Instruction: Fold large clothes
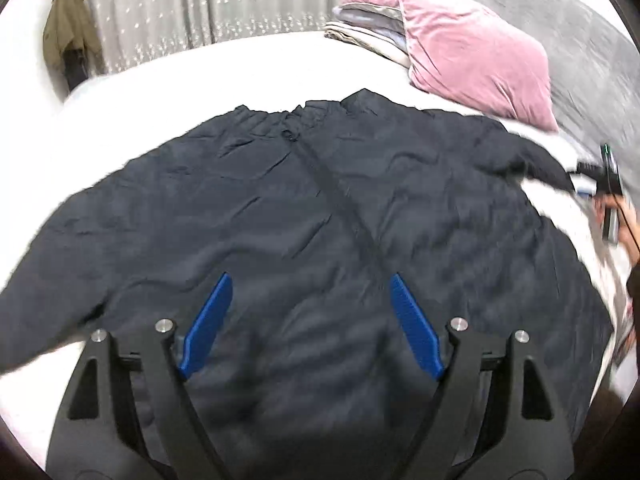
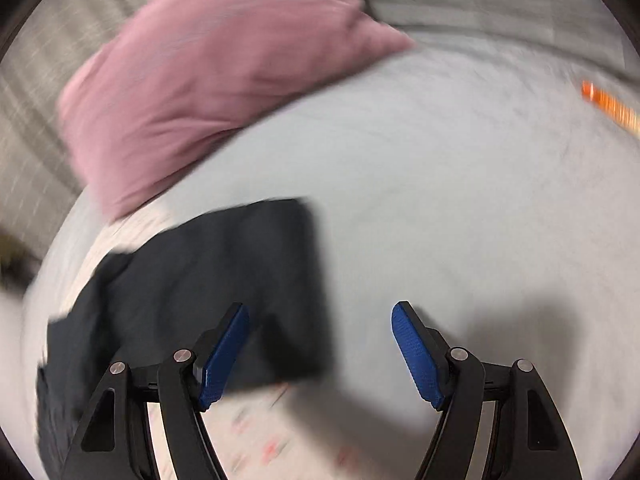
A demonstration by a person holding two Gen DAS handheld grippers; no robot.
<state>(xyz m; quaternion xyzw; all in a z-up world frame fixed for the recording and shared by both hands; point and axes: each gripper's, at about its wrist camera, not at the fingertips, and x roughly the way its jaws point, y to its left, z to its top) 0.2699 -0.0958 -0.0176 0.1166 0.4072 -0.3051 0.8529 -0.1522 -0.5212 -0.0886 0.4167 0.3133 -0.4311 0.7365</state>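
Both sets of jaws stood wide apart, nothing between them. On the left, the left gripper (image 1: 310,280) hung above the middle of one dark navy jacket (image 1: 320,240), spread flat, front up, on the white bed (image 1: 240,60). Its collar pointed away toward the curtain (image 1: 200,4), its zipper line (image 1: 340,200) ran from collar toward the camera, and its long axis ran sleeve to sleeve across the bed. One olive coat (image 1: 68,32) hung at far left. Further right lay a stack of folded linens (image 1: 368,32), one pink pillow (image 1: 476,56) and a grey headboard (image 1: 580,40). At the right, the right gripper (image 2: 320,316) hovered over the bed just beside the sleeve end (image 2: 224,288), whose cuff pointed away from the camera
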